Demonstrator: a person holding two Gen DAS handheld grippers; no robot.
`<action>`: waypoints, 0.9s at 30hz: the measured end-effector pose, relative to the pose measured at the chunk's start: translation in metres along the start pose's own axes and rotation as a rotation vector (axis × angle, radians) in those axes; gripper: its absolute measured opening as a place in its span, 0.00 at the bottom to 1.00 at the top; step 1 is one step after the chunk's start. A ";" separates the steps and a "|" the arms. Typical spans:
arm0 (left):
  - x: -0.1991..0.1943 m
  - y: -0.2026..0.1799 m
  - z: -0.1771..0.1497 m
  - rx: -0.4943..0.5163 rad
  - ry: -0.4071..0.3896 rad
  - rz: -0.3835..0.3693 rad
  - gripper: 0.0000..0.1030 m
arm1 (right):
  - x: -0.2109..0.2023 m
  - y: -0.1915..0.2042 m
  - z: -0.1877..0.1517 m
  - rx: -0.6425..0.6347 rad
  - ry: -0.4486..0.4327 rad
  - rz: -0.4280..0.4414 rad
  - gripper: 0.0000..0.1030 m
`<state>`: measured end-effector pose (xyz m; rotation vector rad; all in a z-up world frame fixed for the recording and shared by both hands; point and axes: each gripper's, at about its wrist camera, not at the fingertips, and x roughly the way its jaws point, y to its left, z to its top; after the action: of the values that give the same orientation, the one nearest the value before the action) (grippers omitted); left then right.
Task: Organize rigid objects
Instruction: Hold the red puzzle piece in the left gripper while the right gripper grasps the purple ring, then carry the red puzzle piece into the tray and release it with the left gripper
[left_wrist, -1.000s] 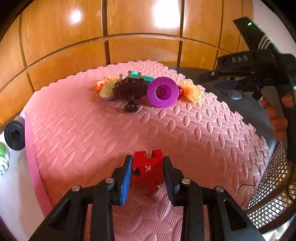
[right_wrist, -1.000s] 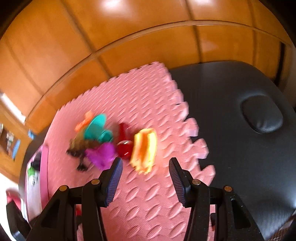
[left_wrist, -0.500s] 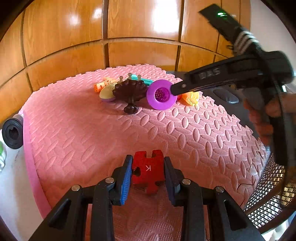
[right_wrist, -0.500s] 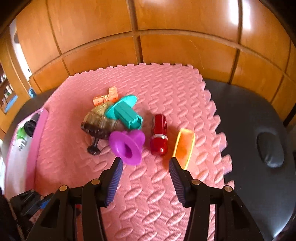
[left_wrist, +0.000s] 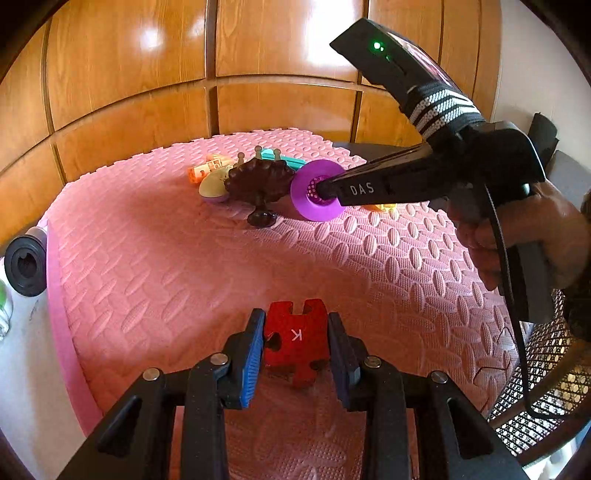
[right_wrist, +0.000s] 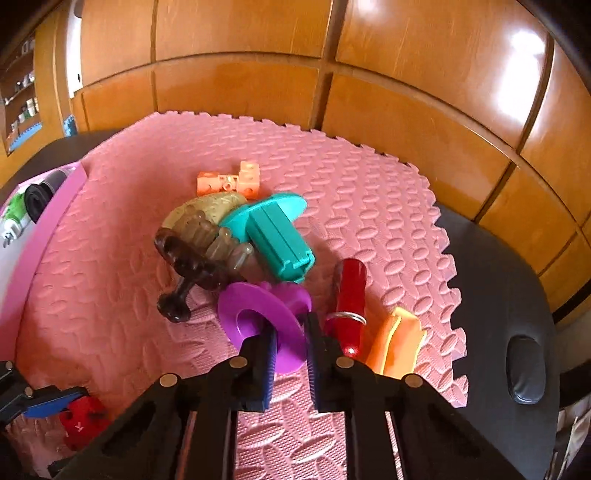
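Right hand-held gripper: clamped on the rim of the purple funnel-shaped piece, lower centre of the right wrist frame; jaws just closing, the flange caught between them. Funnel resting on the pink foam mat, touching the dark brown ridged piece at the edge of the cluster.

Left hand-held gripper: gripping the red puzzle-shaped block marked K, bottom centre of the left wrist frame, low over the mat and well apart from the cluster.

Remaining in the cluster, upper centre of the left wrist frame: teal piece, orange blocks, olive-yellow rounded piece, red cylinder, yellow-orange piece just beside the cylinder.

Judged early in the sorting: two items gripped, nothing visibly placed anywhere, five or so pieces untouched. Black mesh basket at the lower right edge of the left wrist frame, possibly the destination; contents not visible.
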<state>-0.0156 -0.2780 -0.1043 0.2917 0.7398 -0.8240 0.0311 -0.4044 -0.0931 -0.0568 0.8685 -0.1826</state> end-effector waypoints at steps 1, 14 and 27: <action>0.000 0.000 0.000 0.001 0.000 0.001 0.33 | 0.000 0.001 -0.001 -0.001 -0.001 0.000 0.13; 0.000 -0.001 0.000 -0.004 0.002 0.015 0.32 | 0.000 -0.002 0.001 0.019 0.002 -0.010 0.13; 0.000 -0.004 0.005 0.003 0.042 0.039 0.32 | 0.001 -0.002 0.001 0.010 -0.002 -0.022 0.13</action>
<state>-0.0166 -0.2828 -0.1007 0.3259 0.7697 -0.7837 0.0319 -0.4061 -0.0930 -0.0577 0.8648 -0.2078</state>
